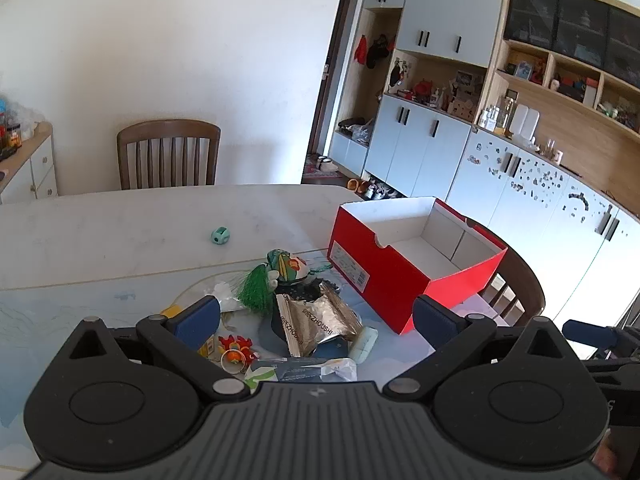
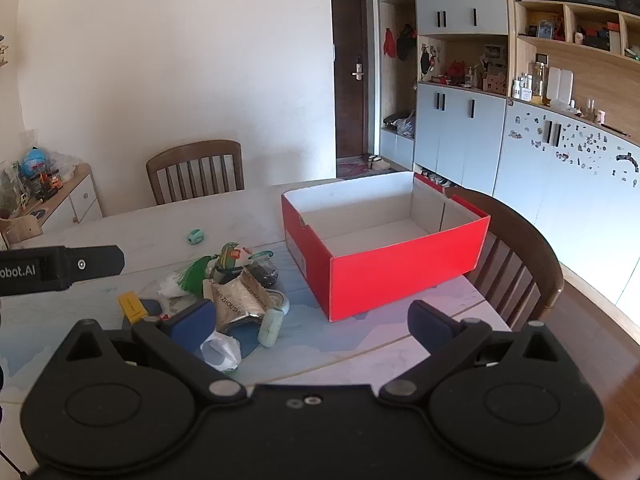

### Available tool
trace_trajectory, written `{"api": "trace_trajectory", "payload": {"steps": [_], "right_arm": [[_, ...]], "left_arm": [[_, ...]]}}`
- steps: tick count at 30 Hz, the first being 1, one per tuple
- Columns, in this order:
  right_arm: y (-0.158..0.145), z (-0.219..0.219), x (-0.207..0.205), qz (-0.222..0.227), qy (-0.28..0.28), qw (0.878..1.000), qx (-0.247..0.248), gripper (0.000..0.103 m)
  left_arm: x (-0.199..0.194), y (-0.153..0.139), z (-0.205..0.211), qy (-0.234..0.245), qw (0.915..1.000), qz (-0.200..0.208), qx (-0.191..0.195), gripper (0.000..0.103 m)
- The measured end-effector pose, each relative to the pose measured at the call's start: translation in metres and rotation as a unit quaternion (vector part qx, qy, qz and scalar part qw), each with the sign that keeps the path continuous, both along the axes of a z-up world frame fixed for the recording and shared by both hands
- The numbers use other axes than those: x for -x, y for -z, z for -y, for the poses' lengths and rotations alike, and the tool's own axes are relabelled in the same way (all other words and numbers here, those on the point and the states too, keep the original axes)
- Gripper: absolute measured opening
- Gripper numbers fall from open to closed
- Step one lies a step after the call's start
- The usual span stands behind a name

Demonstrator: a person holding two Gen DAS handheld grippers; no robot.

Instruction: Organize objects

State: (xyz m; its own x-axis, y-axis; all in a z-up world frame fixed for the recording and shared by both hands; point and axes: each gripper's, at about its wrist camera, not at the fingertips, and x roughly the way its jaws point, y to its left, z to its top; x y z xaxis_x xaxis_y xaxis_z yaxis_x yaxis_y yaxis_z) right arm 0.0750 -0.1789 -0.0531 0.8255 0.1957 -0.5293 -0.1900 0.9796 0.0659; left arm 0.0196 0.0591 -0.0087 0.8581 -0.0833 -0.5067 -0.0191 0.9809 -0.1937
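Note:
An open red shoebox (image 1: 408, 276) (image 2: 400, 276) with a white inside stands empty on the right of the table. Left of it lies a heap of small items: a silver foil packet (image 1: 316, 320) (image 2: 240, 304), a green tassel with a colourful pouch (image 1: 256, 288) (image 2: 196, 274), a pale green case (image 1: 364, 344) (image 2: 271, 326), a yellow block (image 2: 132, 304) and an orange toy (image 1: 236, 350). My left gripper (image 1: 316, 314) hovers open above the heap, nothing between its fingers. My right gripper (image 2: 310, 318) hangs open in front of the box, empty.
A small teal toy (image 1: 220, 236) (image 2: 195, 236) sits alone further back on the white table (image 1: 120, 232). Wooden chairs stand behind the table (image 1: 168, 152) and at its right edge (image 2: 516, 256). Cabinets and shelves line the right wall.

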Motion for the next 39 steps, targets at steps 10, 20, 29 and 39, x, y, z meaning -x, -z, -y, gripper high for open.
{"api": "trace_trajectory", "payload": {"steps": [10,20,29,39], "right_arm": [[0.002,-0.011,-0.009,-0.006,-0.004,1.0,0.002,0.102],[0.014,-0.033,-0.022,-0.029,-0.052,0.998,0.022,0.102],[0.036,-0.057,-0.035,-0.052,-0.103,0.992,0.049,0.099],[0.076,-0.08,-0.044,-0.102,-0.154,0.979,0.08,0.092]], "left_arm": [[-0.012,0.009,-0.026,-0.022,0.9997,-0.003,0.009,0.103],[-0.036,0.029,-0.064,-0.066,0.9974,-0.018,-0.023,0.103],[-0.076,0.07,-0.087,-0.08,0.9923,-0.077,-0.055,0.103],[-0.117,0.116,-0.103,-0.088,0.9835,-0.14,-0.074,0.1]]}}
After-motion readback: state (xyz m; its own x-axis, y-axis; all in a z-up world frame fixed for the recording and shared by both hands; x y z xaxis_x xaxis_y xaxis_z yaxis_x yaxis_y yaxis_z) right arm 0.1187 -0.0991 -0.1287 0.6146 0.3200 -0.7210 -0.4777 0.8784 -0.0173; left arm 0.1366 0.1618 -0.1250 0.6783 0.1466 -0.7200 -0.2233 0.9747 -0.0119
